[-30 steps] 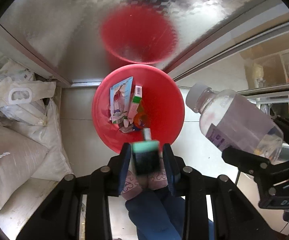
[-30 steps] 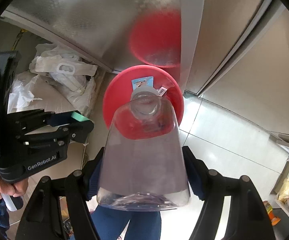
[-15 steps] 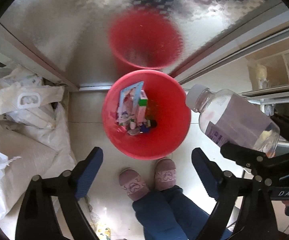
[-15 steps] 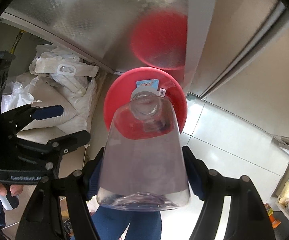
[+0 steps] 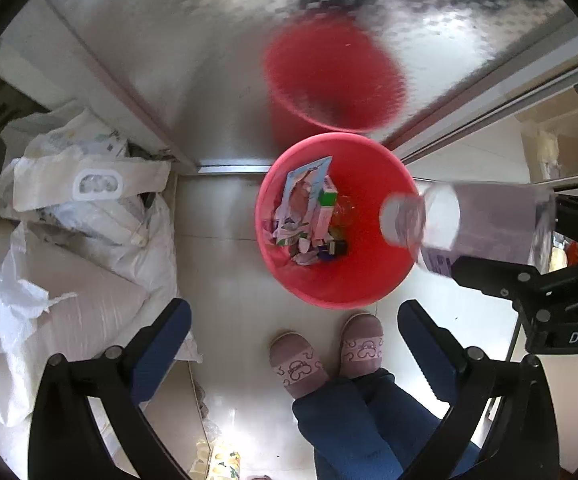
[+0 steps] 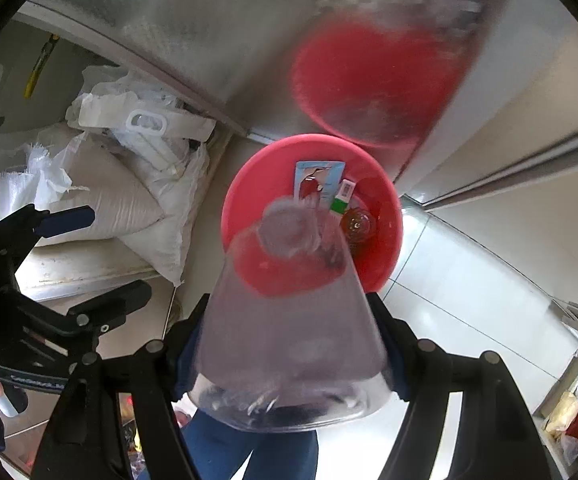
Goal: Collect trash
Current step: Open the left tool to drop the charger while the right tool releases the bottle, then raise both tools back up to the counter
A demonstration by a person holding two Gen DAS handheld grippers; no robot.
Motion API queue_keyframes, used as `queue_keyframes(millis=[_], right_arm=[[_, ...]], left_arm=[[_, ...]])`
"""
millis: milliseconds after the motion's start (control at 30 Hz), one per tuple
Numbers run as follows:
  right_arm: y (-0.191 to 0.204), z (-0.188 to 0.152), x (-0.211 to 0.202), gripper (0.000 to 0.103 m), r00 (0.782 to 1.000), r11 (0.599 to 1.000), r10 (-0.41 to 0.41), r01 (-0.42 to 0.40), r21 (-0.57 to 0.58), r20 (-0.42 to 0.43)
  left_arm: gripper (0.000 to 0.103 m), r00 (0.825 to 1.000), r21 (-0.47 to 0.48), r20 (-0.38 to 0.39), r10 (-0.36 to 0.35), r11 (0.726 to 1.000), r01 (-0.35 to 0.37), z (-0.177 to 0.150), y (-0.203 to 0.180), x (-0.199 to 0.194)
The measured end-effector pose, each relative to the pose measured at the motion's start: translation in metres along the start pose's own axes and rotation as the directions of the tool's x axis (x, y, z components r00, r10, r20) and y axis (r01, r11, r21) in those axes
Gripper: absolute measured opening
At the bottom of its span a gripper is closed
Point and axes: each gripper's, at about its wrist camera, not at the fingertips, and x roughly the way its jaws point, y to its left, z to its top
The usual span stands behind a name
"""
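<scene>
A red bin stands on the tiled floor against a steel door, with cartons and wrappers lying in it. My left gripper points straight down just in front of the bin. Its jaws are opening wide and nothing is between them. My right gripper is shut on a clear plastic bottle with a white cap. The bottle hangs tilted, cap first, over the bin's right rim. From the right wrist, the left gripper shows to the left of the bin.
White sacks and plastic bags are heaped left of the bin. The patterned steel door behind it reflects the bin. A person's slippered feet stand just in front of the bin. Shelving lies at the right.
My left gripper has opened, and the small green-topped box it held now lies in the bin. The bottle in my right gripper has shifted over the bin's rim.
</scene>
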Motion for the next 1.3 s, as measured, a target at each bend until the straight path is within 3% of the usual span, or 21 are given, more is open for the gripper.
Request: queue_keyframes(millis=[67, 167, 467, 933, 1033, 1100, 1300], right_arm=[[0.001, 0.001, -0.001, 0.072, 1.000, 1.000, 0.013, -0.013, -0.001, -0.004], [0.006, -0.001, -0.008, 0.089, 1.000, 1.000, 0.013, -0.012, -0.015, 0.018], [0.016, -0.013, -0.047, 0.090, 0.999, 1.000, 0.007, -0.006, -0.020, 0.041], [0.052, -0.049, -0.203, 0.091, 0.985, 1.000, -0.021, 0.022, -0.002, 0.174], [0.062, -0.056, -0.238, 0.093, 0.977, 0.999, -0.034, 0.032, 0.014, 0.210], [0.068, -0.061, -0.263, 0.103, 0.970, 0.999, -0.024, 0.017, 0.030, 0.243], [0.081, -0.065, -0.321, 0.103, 0.946, 0.999, -0.022, 0.008, 0.044, 0.324]], left_arm=[[0.102, 1.000, -0.002, 0.000, 0.007, 1.000, -0.007, -0.002, 0.001, -0.001], [0.102, 1.000, -0.006, -0.004, 0.010, 1.000, -0.010, -0.005, 0.002, -0.003], [0.102, 1.000, -0.020, 0.011, -0.001, 1.000, 0.001, -0.012, -0.001, -0.045], [0.102, 0.990, -0.024, 0.140, 0.015, 1.000, -0.012, -0.030, -0.032, -0.213], [0.102, 0.986, -0.030, 0.166, 0.018, 0.999, -0.014, -0.038, -0.038, -0.254], [0.102, 0.982, -0.042, 0.187, 0.020, 0.999, -0.013, -0.041, -0.042, -0.279], [0.102, 0.964, -0.043, 0.265, 0.017, 0.999, -0.006, -0.044, -0.055, -0.344]])
